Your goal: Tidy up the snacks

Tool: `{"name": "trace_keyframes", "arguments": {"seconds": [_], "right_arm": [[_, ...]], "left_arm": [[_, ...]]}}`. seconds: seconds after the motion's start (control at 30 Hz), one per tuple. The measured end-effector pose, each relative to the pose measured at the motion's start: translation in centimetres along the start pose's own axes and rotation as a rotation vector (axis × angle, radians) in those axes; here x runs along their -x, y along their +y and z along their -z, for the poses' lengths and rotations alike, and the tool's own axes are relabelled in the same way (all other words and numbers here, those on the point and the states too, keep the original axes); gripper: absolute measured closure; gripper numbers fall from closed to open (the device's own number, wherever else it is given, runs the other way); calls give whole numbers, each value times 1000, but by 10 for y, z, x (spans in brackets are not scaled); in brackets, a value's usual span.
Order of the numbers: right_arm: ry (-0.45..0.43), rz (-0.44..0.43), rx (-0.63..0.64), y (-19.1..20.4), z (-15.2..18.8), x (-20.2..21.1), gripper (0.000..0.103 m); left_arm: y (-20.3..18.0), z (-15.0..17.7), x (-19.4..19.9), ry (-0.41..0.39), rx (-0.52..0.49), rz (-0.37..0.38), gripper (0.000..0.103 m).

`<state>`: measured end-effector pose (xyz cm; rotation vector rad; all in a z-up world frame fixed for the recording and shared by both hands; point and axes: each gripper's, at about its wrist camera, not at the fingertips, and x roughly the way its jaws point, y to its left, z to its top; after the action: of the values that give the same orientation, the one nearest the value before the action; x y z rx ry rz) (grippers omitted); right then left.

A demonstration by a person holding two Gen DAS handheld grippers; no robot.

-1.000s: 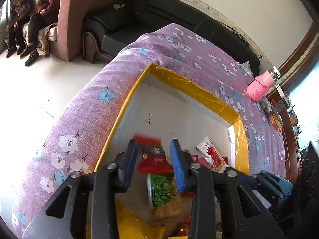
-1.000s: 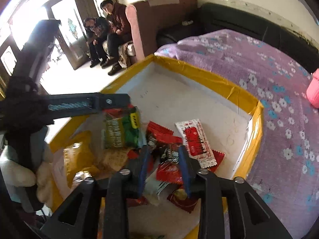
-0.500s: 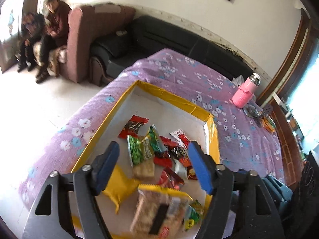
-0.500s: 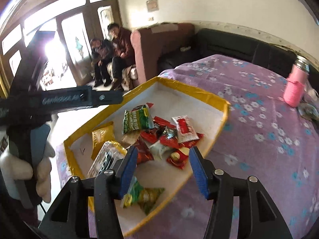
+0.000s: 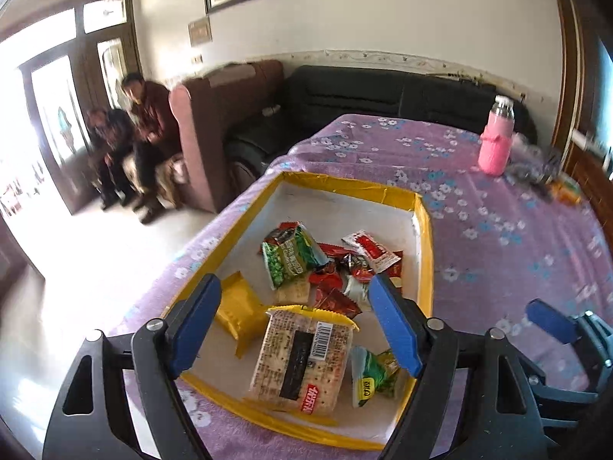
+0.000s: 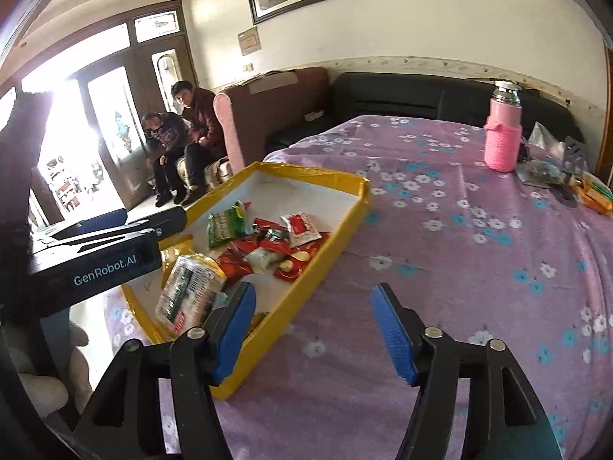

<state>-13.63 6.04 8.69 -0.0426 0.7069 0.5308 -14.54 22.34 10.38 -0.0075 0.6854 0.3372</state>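
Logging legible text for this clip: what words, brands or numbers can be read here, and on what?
"GenRobot.AI": on the black body of the left gripper.
Cracker pack: barcode and red logo, too small to read.
Green snack packets: print blurred.
Wall plaque: unreadable.

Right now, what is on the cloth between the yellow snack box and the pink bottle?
Nothing: the right wrist view shows bare purple flowered cloth between the yellow-edged snack box and the pink knit-covered bottle.
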Motion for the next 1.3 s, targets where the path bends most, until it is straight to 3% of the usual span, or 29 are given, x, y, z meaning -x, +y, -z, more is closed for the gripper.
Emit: {"name": "trace_keyframes", "arguments": {"seconds": [0.43, 1.03, 1.23, 1.3], "right_arm": [[38, 12, -51, -18, 13, -7, 36], [91, 28, -43, -14, 17, -28, 36], [98, 35, -43, -14, 18, -31, 35], [101, 37, -47, -16, 18, -32, 35]], "left_arm": [[-23, 8, -3, 37, -58, 5, 19], [-21, 15, -21, 98, -45, 45, 19], [-22, 17, -26, 121, -40, 67, 19], [-19, 18, -27, 134, -26, 104, 19]]}}
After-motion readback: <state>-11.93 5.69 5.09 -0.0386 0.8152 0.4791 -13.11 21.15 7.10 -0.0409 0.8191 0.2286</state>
